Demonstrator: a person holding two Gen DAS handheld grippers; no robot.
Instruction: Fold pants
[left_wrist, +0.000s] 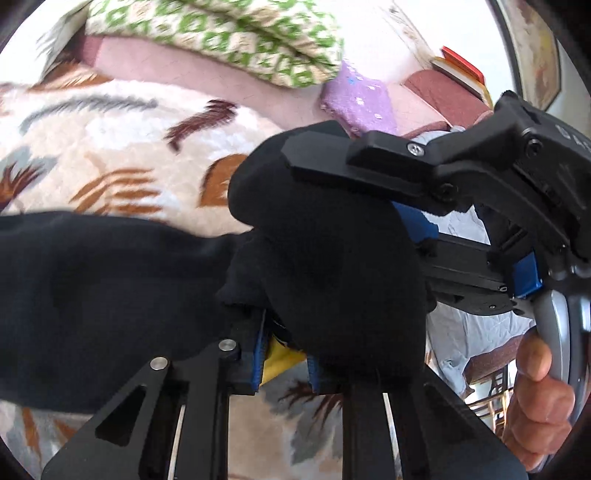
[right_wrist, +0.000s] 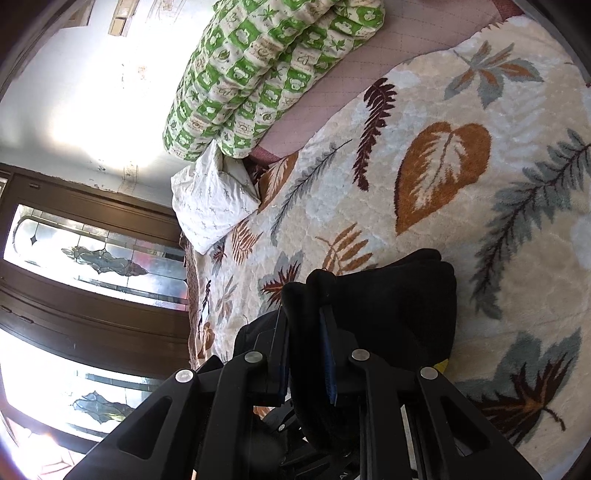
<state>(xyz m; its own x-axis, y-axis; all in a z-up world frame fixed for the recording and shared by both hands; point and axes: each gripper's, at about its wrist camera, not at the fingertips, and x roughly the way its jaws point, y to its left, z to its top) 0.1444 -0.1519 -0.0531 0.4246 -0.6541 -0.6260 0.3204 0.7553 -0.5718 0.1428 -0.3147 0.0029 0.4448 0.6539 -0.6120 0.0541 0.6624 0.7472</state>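
Note:
The black pants (left_wrist: 110, 273) lie on a leaf-patterned blanket (left_wrist: 110, 155) and bunch up between both grippers. My left gripper (left_wrist: 286, 350) is shut on a bunched fold of the pants, with a yellow label showing between its blue pads. The right gripper (left_wrist: 332, 158) reaches in from the right in the left wrist view and clamps the same bunch. In the right wrist view my right gripper (right_wrist: 304, 332) is shut on a thick fold of the pants (right_wrist: 388, 306), held above the blanket (right_wrist: 443, 166).
A green-and-white patterned quilt (right_wrist: 266, 74) and a white pillow (right_wrist: 214, 203) lie at the far side of the bed. A purple cloth (left_wrist: 358, 99) and books (left_wrist: 461, 70) sit beyond. Stained-glass doors (right_wrist: 92, 258) stand past the bed edge.

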